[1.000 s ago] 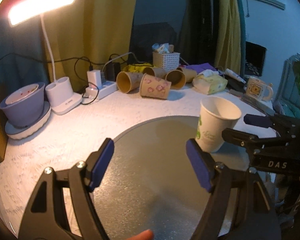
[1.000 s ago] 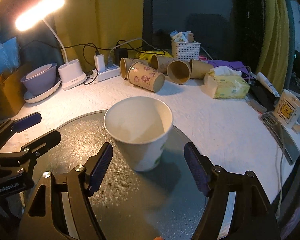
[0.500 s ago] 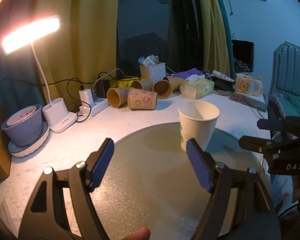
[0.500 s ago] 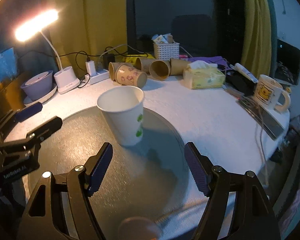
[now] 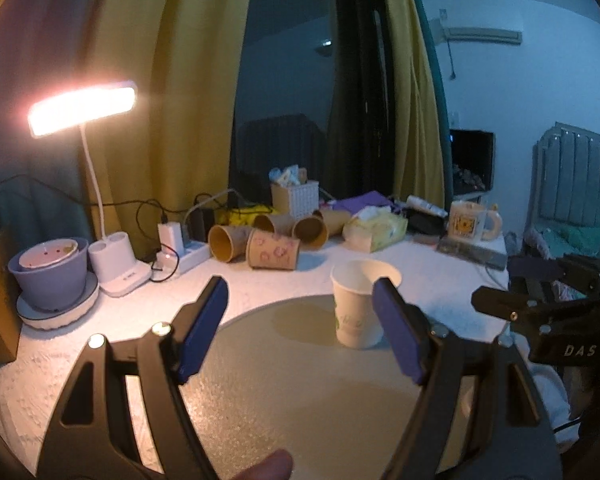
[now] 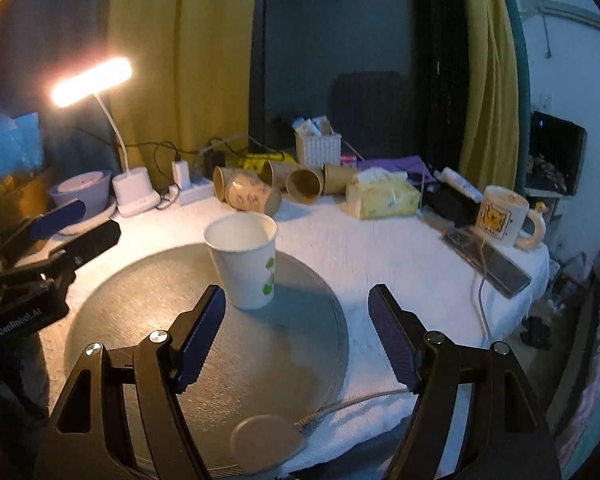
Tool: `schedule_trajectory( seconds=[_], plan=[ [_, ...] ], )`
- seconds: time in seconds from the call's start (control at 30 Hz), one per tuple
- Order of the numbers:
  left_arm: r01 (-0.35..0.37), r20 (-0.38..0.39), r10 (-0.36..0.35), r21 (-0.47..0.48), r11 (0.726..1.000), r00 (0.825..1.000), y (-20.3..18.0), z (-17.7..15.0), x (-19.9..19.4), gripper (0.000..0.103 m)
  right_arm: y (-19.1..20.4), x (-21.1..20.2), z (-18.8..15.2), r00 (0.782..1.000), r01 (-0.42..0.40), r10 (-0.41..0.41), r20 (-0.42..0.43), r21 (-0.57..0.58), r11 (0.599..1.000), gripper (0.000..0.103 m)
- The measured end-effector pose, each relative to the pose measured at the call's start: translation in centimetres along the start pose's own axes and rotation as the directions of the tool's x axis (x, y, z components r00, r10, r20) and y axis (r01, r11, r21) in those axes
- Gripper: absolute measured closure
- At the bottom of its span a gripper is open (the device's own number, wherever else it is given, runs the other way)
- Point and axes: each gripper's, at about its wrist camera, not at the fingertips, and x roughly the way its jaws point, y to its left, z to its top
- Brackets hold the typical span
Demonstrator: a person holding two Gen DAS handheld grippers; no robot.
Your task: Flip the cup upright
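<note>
The white paper cup (image 6: 246, 260) with a green print on its side stands upright, mouth up, on the round grey mat (image 6: 204, 352), toward the mat's far edge. Nothing touches it. The right gripper (image 6: 296, 336) hangs above the near part of the mat with its blue-padded jaws spread wide, holding nothing; the cup sits just beyond its left finger. The left gripper (image 5: 300, 332) is likewise released, its jaws apart over the mat, and from its own camera the cup (image 5: 360, 304) shows partly behind its right finger. Each gripper can be seen from the other's camera, off to the side of the mat and clear of the cup.

The mat lies on a table covered by a white textured cloth (image 6: 380, 256). At the back of the table several brown paper cups (image 6: 304, 184) lie on their sides in a cluster, one of them with a pink pattern (image 6: 252, 198). Beside them sit a yellow tissue pack (image 6: 382, 196), a white woven basket (image 6: 318, 150) and a power strip (image 6: 194, 192). A lit desk lamp (image 6: 92, 82) stands at the left next to a purple bowl (image 6: 80, 188), and a cartoon mug (image 6: 500, 216) rests at the right
</note>
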Motion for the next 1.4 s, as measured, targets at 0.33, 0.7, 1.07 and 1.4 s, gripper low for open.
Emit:
schedule_trajectory(
  seconds=[0.33, 0.7, 1.07, 1.4],
  plan=[
    [-0.015, 0.031, 0.015, 0.005, 1.0, 0.999, 0.2, 0.4, -0.9, 0.027, 0.1, -1.2, 0.8, 0.997, 0.028, -0.028, 0.069, 0.011, 1.0, 0.026],
    [-0.033, 0.036, 0.033, 0.005, 0.999, 0.999, 0.5, 0.5, -1.2, 0.027, -0.2, -1.1, 0.6, 0.997, 0.034, -0.036, 0.065, 0.033, 0.999, 0.026],
    [-0.038, 0.03, 0.038, 0.01, 0.999, 0.999, 0.5, 0.4, -0.9, 0.027, -0.3, -1.0, 0.6, 0.998, 0.031, -0.033, 0.06, 0.036, 0.999, 0.026],
    [-0.039, 0.031, 0.039, 0.01, 0.999, 0.999, 0.5, 0.4, -0.8, 0.027, -0.2, -0.8, 0.5, 0.998, 0.029, -0.031, 0.056, 0.037, 0.999, 0.026]
  ],
)
